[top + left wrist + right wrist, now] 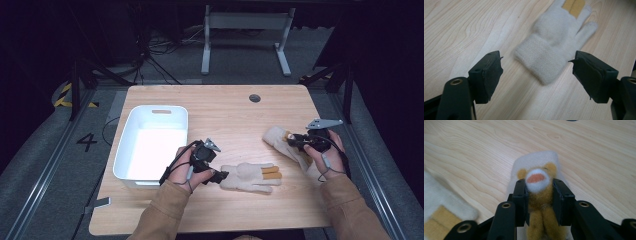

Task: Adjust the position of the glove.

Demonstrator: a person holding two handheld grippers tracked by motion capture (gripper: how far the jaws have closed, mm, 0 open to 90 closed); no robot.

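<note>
Bin (176, 116): white, nothing inside, at left surface (225, 112) edge.
Left tool (536, 72): jaws apart, around the glove (554, 47) cuff, not touching.
Right tool (539, 202): clamped on second glove (537, 180), near right edge.

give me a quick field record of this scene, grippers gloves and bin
left gripper: open, jaws wide apart, aimed at the cuff of the near glove, not touching it
near glove: cream, lying flat on the table, mustard patch on its fingers
right gripper: shut on the far glove, pads pressing its mustard animal figure
far glove: cream, at the right side, gripped
bin: white, left of the gloves, nothing visible inside
table: light wood
</note>
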